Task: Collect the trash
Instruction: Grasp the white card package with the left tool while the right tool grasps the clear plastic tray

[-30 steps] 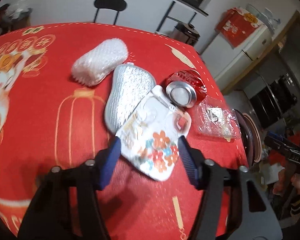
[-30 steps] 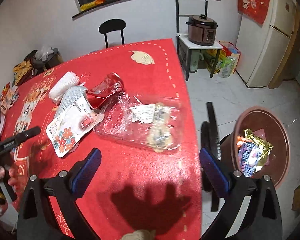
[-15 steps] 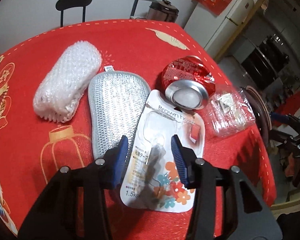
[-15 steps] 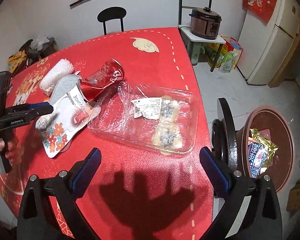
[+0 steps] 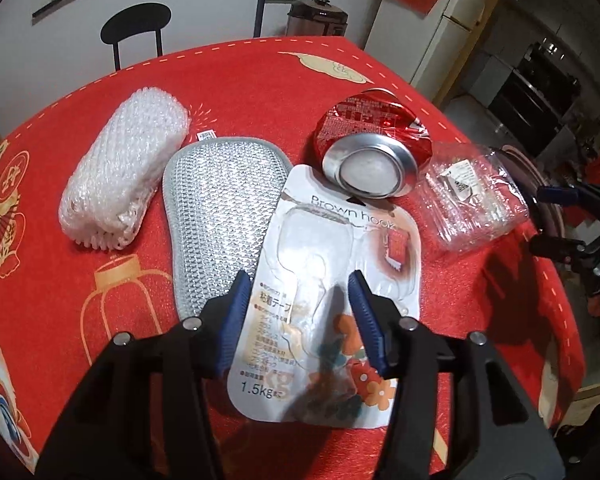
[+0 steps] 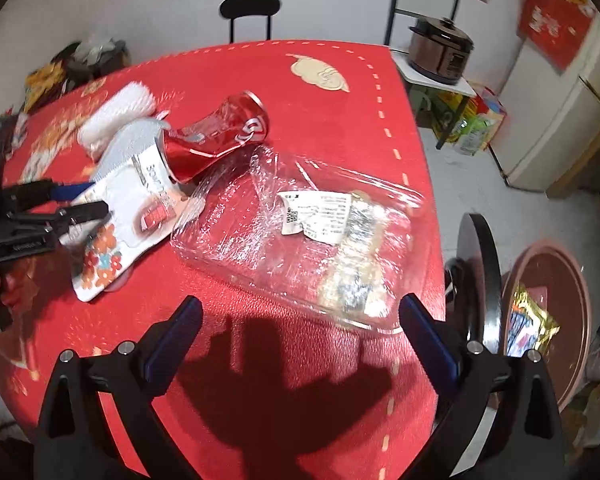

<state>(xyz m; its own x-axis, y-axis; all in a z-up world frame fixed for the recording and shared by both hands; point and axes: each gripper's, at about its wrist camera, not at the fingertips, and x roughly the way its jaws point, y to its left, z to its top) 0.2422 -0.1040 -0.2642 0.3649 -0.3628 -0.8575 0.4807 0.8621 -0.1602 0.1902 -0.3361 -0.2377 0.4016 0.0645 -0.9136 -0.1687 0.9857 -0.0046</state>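
The left gripper (image 5: 296,312) hung over the red table (image 5: 260,80) with its jaws opening; the white hook package (image 5: 328,280) lay flat between them, and the pads did not press on it. From that view, a silver mesh pad (image 5: 220,216) lay at ten o'clock of the jaws, its edge tucked under the package. Farther, at eleven o'clock, sat a white foam net roll (image 5: 128,176). At one o'clock a crushed red can (image 5: 368,140) lay on its side, its silver base resting on the package's top end. A clear plastic tray (image 5: 472,200) sat at two o'clock near the table's edge. The right gripper (image 6: 296,332) hovered with its jaws released and wide apart, nothing between them, just short of the tray (image 6: 300,232), which lay at twelve o'clock with a white label on its film. The can (image 6: 216,140) lay beyond at eleven o'clock. Off the table at three o'clock stood a round bin (image 6: 548,304) holding a shiny wrapper (image 6: 532,320).
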